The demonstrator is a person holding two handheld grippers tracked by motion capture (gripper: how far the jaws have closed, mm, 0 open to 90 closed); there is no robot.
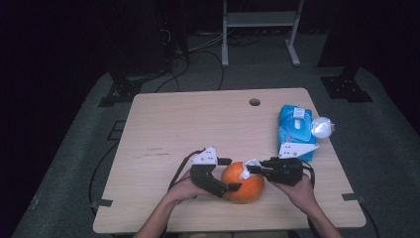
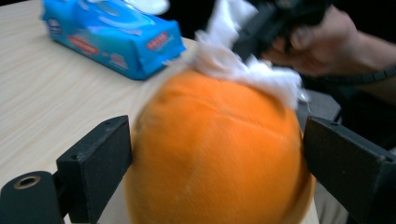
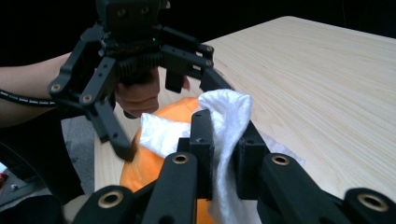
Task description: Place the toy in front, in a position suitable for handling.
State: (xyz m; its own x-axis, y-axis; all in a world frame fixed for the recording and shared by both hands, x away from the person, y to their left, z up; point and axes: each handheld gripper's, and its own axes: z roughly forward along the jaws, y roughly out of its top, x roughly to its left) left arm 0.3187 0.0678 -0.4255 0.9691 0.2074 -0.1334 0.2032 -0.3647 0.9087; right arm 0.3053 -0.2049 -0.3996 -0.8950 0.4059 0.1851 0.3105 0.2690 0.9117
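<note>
A round orange soft ball (image 1: 243, 186) sits near the table's (image 1: 173, 124) front edge. My left gripper (image 1: 229, 174) straddles its left side with the jaws spread wide. In the left gripper view the orange ball (image 2: 215, 154) sits between the two jaws, and I see no squeeze on it. My right gripper (image 1: 251, 169) comes in from the right, shut on a crumpled white wipe (image 1: 246, 171). It holds the wipe (image 3: 229, 107) against the top of the ball (image 3: 144, 168). The left gripper view shows the wipe (image 2: 243, 70) draped over the ball's far side.
A blue pack of wipes (image 1: 295, 131) lies at the right of the table, with a white rounded object (image 1: 322, 127) beside it. A small round hole (image 1: 254, 102) sits near the far edge. Bare wood spreads across the left and middle.
</note>
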